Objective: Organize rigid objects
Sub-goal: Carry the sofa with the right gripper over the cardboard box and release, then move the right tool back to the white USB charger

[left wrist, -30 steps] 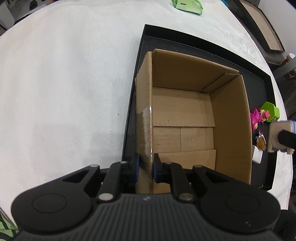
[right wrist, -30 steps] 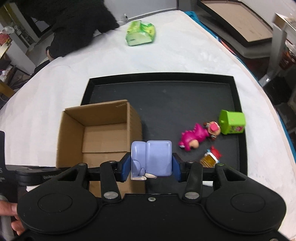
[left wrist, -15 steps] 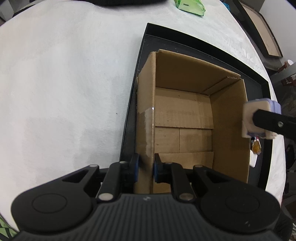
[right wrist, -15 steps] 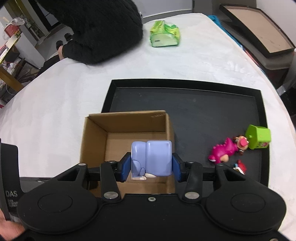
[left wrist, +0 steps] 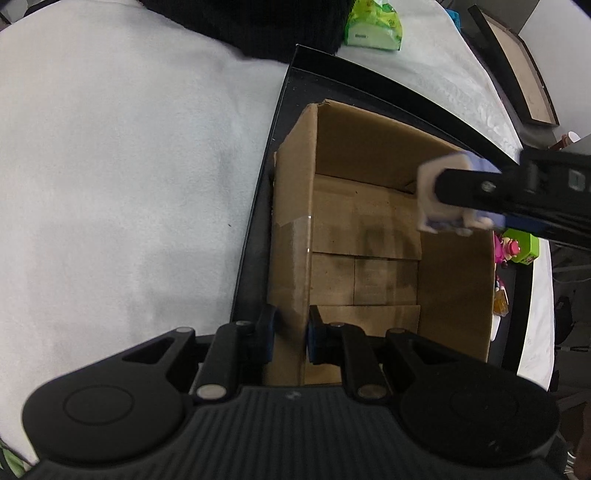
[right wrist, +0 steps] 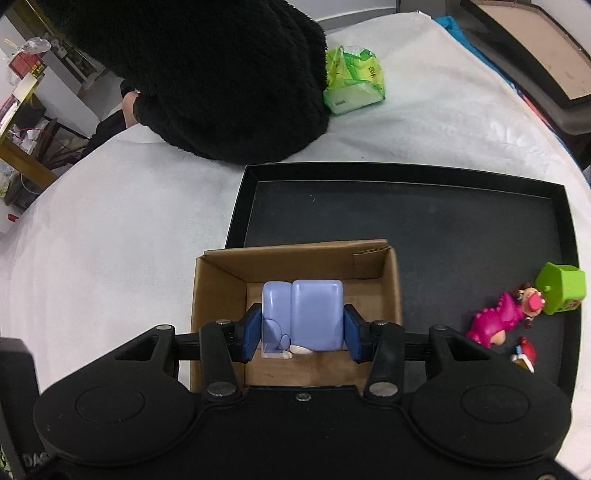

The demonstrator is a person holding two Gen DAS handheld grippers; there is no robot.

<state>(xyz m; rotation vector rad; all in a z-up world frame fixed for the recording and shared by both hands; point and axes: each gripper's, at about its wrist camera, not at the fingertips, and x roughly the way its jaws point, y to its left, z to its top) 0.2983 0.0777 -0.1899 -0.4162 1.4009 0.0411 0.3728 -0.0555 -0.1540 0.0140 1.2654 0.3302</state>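
Observation:
An open cardboard box stands in the left part of a black tray. My left gripper is shut on the box's near left wall, one pad outside and one inside. My right gripper is shut on a lilac toy block and holds it above the box's open top. A pink dinosaur figure, a green cube and a small red-capped figure lie on the tray to the right of the box.
A person's black fleece sleeve reaches over the white cloth beyond the tray. A green tissue pack lies on the cloth behind it. A framed board rests past the table's right edge.
My right gripper carried the lilac block leftward, from beside the box's right wall to above its opening. The black sleeve came further into view. The left gripper kept its hold.

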